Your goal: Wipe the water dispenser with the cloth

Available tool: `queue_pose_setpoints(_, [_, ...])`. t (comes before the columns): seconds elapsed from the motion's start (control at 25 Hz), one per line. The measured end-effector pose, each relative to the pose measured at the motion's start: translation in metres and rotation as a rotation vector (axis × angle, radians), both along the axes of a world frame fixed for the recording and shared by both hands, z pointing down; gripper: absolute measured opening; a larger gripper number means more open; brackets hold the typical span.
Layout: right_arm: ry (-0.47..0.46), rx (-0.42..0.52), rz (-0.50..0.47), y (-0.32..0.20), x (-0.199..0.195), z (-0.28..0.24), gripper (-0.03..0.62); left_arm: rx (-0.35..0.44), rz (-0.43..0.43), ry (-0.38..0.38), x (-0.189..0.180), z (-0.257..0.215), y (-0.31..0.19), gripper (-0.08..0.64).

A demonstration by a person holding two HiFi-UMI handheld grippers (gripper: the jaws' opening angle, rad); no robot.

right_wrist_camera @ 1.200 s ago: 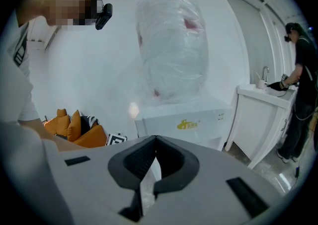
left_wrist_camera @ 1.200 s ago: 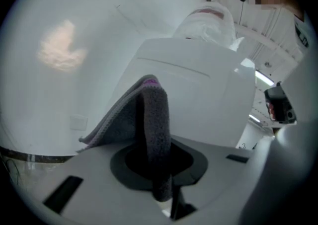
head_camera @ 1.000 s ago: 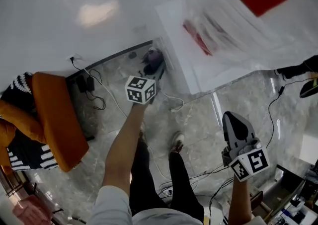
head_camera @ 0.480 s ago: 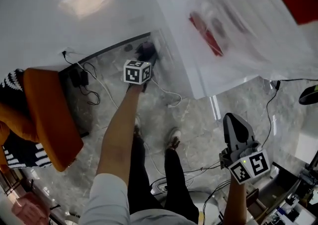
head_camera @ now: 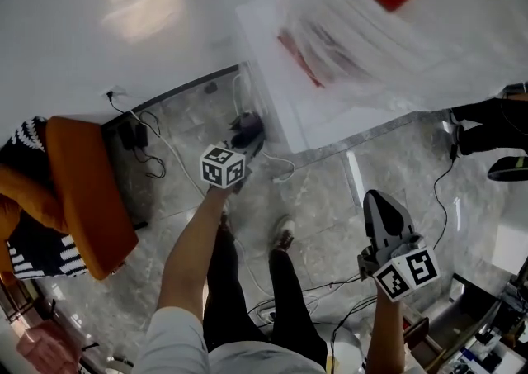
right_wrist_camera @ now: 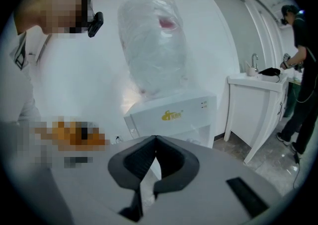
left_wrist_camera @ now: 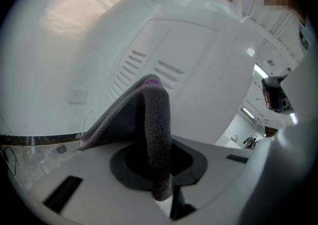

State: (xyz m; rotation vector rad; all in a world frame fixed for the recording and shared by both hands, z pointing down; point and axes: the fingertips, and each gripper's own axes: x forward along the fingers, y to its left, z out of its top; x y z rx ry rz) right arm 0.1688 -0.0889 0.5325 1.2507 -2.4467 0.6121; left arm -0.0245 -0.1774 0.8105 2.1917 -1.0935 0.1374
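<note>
The white water dispenser stands against the wall with a clear bottle on top. In the head view my left gripper is low beside the dispenser's left side, shut on a dark grey cloth. In the left gripper view the cloth is draped over the jaws, close to the vented side panel; whether it touches the panel is unclear. My right gripper hangs lower right, away from the dispenser, shut and empty. It faces the dispenser's front and the bottle.
An orange chair with a striped cloth stands at the left. Cables and a plug block lie on the marble floor by the wall. A white sink cabinet and another person are to the dispenser's right.
The left gripper with the cloth rose toward the dispenser's lower side, then dropped back toward me. The right gripper has stayed about where it was, still shut.
</note>
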Motion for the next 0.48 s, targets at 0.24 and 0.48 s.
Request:
queue_pose_setpoints(0.24, [0.038,-0.033,-0.012,0.022,0.030,-0.003,0.014,0.101,0.018,0.006,0.012,-0.075,0.019,0.037])
queue_pose_setpoints(0.48, [0.082,-0.001,-0.067,0.029,0.027,-0.033,0.014,0.210,0.016,0.001,0.017,-0.165,0.035,0.036])
